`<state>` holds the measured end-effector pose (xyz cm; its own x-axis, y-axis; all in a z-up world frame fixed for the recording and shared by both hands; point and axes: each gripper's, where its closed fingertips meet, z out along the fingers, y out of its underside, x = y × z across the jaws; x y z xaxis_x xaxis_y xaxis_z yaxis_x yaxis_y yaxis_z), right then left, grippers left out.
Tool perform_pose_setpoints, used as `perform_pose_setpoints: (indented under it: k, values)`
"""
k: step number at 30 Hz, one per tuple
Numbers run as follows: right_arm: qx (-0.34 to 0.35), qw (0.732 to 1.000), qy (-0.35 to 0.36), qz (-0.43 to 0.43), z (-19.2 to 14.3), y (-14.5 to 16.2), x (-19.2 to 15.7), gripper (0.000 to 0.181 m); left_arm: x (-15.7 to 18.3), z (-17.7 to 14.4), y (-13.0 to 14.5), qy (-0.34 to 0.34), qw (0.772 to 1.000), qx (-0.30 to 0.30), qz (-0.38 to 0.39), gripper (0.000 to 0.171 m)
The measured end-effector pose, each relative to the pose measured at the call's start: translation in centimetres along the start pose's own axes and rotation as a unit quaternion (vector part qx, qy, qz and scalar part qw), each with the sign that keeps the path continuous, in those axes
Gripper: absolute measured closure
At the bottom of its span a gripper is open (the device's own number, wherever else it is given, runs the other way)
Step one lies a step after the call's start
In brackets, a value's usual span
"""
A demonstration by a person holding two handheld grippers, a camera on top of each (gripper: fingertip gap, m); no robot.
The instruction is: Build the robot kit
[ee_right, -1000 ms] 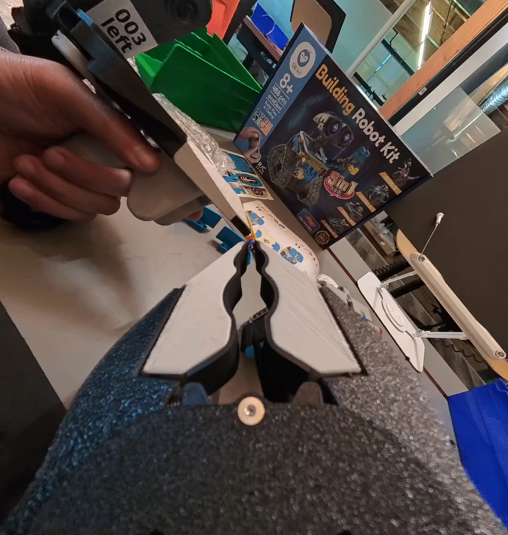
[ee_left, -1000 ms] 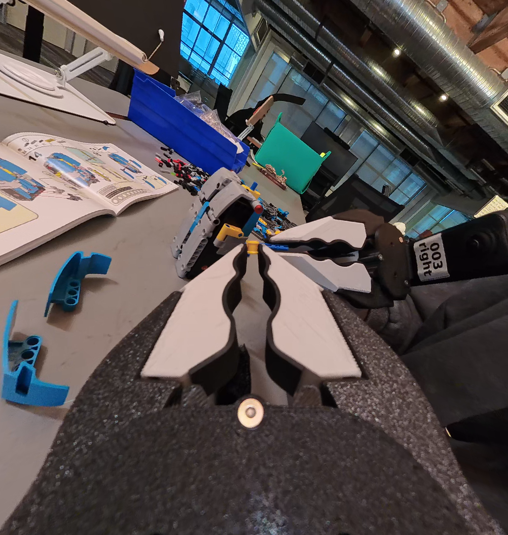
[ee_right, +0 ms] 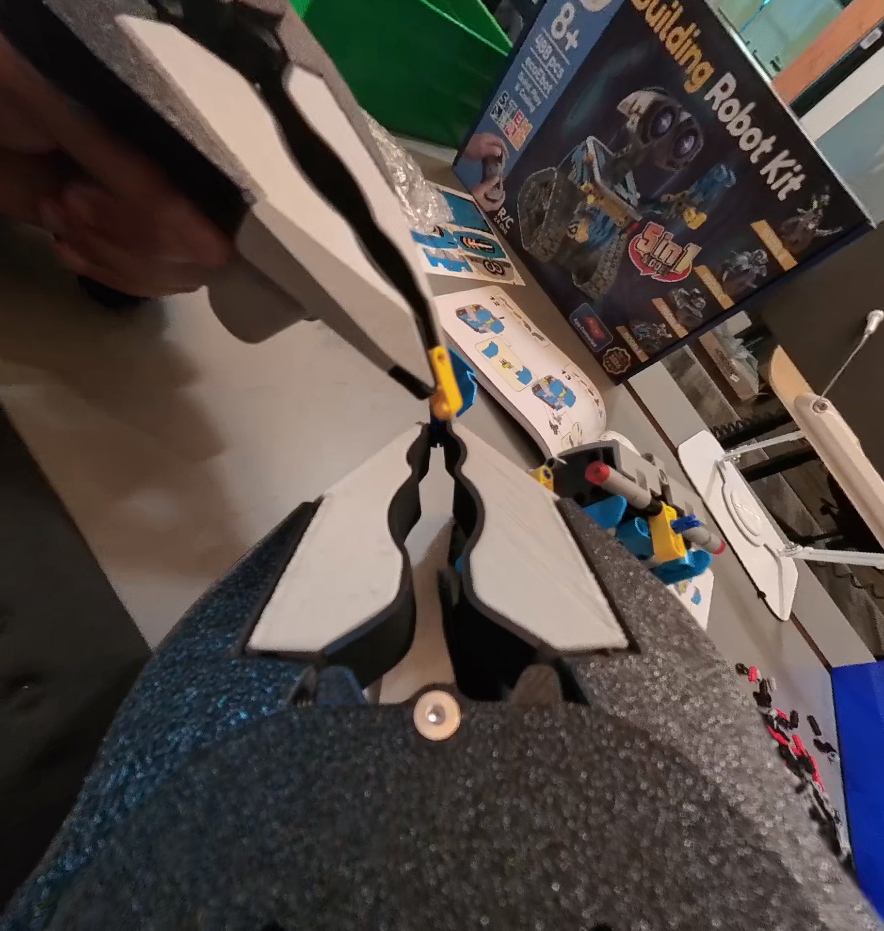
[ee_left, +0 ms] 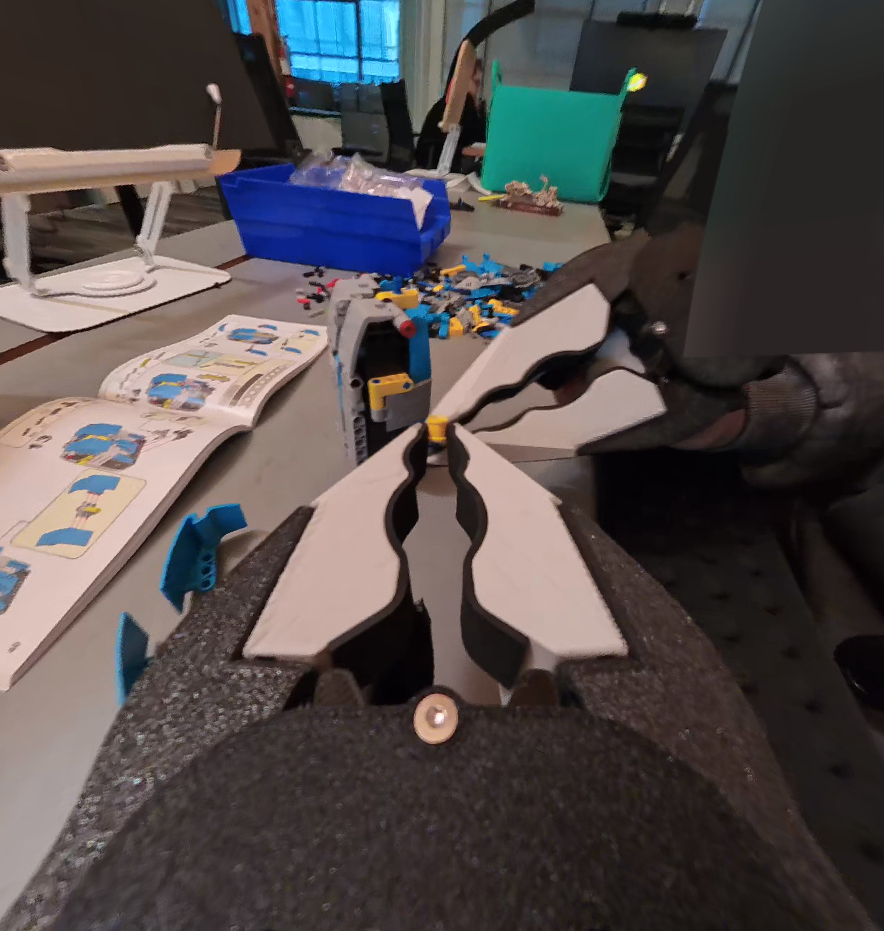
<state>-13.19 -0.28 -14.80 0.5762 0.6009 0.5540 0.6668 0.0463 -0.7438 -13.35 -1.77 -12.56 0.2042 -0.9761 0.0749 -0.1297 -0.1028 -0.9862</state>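
On the grey table (ee_left: 288, 468), near a printed toy box (ee_right: 681, 166), the left gripper (ee_left: 435, 437) pinches a yellow piece (ee_left: 435, 428), and the right gripper (ee_right: 435, 437) pinches a tiny blue peg (ee_right: 435, 429) touching it.

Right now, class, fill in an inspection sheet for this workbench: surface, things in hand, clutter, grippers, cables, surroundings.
Surface: grey table.
Things in hand: yellow piece and blue pin, close together.
Clutter: half-built model, open booklet, loose parts, blue bin, kit box, sticker sheet.
Grippers: left gripper jaws shut on yellow piece; right gripper jaws shut on blue pin.
Cables: nothing seen.
Surroundings: white stand, green bin, windows.
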Motion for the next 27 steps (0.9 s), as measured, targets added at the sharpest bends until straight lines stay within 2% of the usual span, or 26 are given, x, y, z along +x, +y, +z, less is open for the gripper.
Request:
perform_pose_setpoints:
  k: [12,15,22,24,27]
  values:
    - [0.041,0.997,-0.043,0.043,-0.6,-1.1,-0.5,0.177,-1.2,-0.1,0.6,-0.014,0.999,-0.019,-0.023,0.165]
    - [0.061,0.996,-0.046,0.047,-0.9,-1.7,-0.5,0.177,-1.0,-0.3,0.0,-0.004,1.0,-0.002,-0.031,0.165]
    - [0.077,0.991,-0.074,0.081,-1.4,-1.8,-0.5,0.176,-2.3,-0.5,0.4,0.021,0.991,-0.006,-0.129,0.165]
    - [0.048,0.99,-0.112,0.073,-2.1,-0.8,-0.6,0.176,-2.4,-0.5,0.7,0.012,0.993,-0.019,-0.112,0.165]
    - [-0.115,0.974,-0.195,0.014,-4.9,4.2,0.4,0.176,-2.7,-0.4,1.2,-0.006,0.997,-0.039,-0.059,0.165]
